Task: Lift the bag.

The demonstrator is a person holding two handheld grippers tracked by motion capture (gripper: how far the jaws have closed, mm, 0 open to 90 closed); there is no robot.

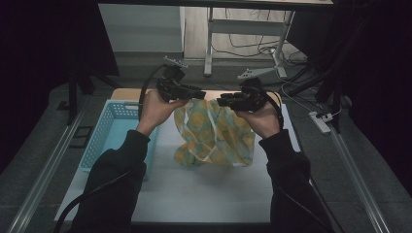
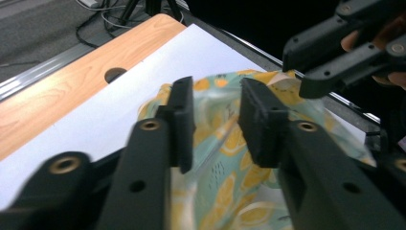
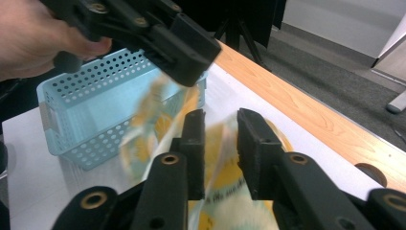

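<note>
The yellow-patterned cloth [image 1: 214, 133] hangs mid-frame over the counter [image 1: 204, 194], top edge between both grippers. Left gripper [image 1: 198, 92] and right gripper [image 1: 222, 101] both have jaws spread, cloth loose in the gaps, not pinched.

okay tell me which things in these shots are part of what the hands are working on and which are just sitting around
In the job:
- yellow-and-green patterned cloth, hanging between the jaws of both grippers
- left gripper
- right gripper
- white table top under the cloth

Just lying about:
- blue perforated basket, left of the cloth
- power strip on the floor
</note>
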